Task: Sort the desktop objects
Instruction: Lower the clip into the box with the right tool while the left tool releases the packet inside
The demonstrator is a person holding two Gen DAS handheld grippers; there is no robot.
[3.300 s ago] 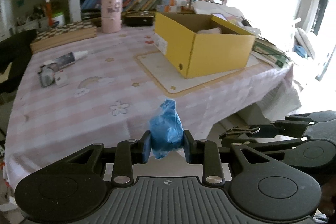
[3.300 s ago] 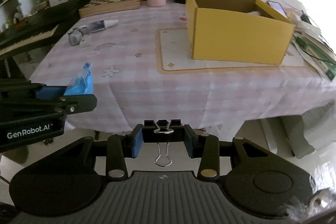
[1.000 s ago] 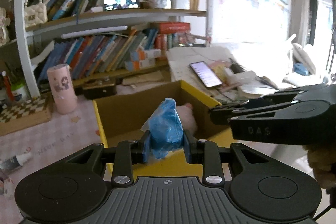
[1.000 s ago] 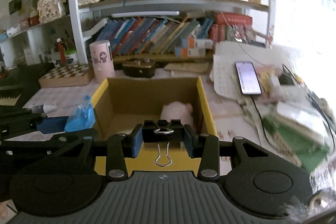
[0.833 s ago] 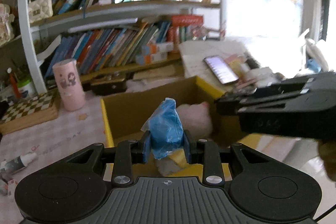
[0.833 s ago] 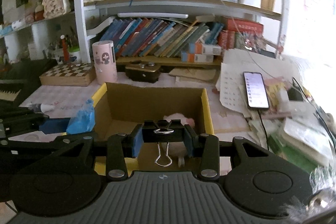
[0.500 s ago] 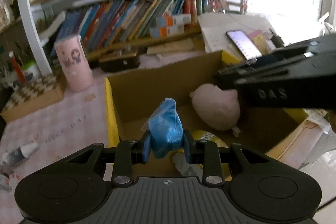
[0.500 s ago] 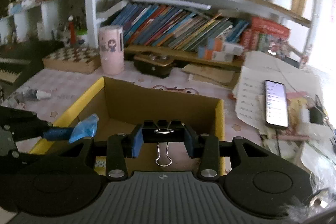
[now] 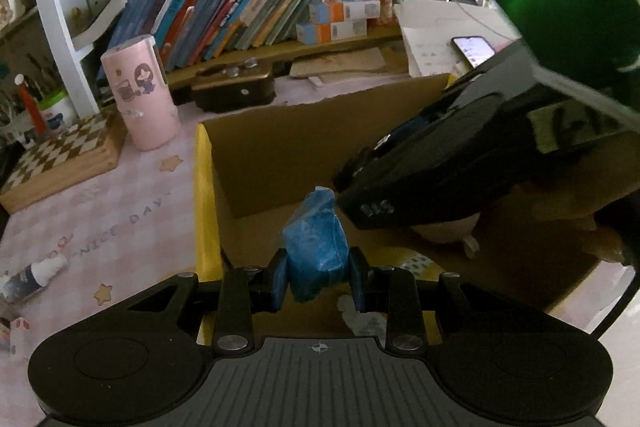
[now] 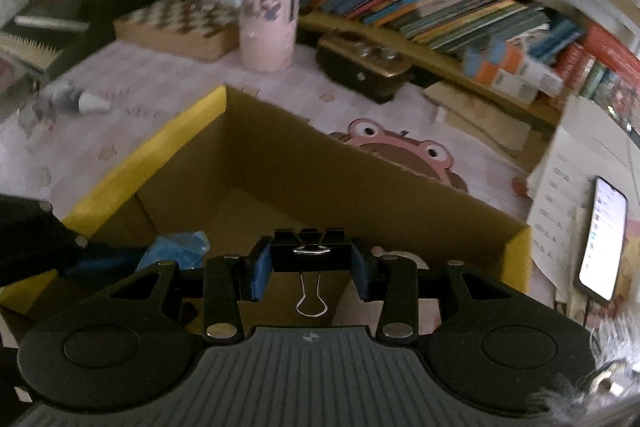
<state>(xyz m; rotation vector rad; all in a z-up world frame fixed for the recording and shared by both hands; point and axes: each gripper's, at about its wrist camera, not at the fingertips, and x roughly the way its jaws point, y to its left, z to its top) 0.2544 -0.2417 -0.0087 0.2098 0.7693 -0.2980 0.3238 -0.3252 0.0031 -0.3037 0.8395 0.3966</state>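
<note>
My left gripper (image 9: 317, 277) is shut on a crumpled blue packet (image 9: 316, 247) and holds it over the open yellow cardboard box (image 9: 206, 211). My right gripper (image 10: 307, 273) is shut on a black binder clip (image 10: 308, 253) with its wire handle hanging down, also over the box (image 10: 160, 143). The blue packet shows at the lower left of the right wrist view (image 10: 176, 249). The right gripper's black body crosses the right of the left wrist view (image 9: 460, 163) above a pink plush (image 9: 448, 229) lying in the box.
A pink cylinder (image 9: 140, 93) and a chessboard box (image 9: 60, 163) stand behind the box on the pink tablecloth. A small tube (image 9: 32, 273) lies at the left. A dark case (image 10: 364, 69), a bookshelf (image 9: 256, 7) and a phone (image 10: 600, 237) are at the back and right.
Both grippers have moved forward and down, from in front of the table to over the box opening. Each still holds its object.
</note>
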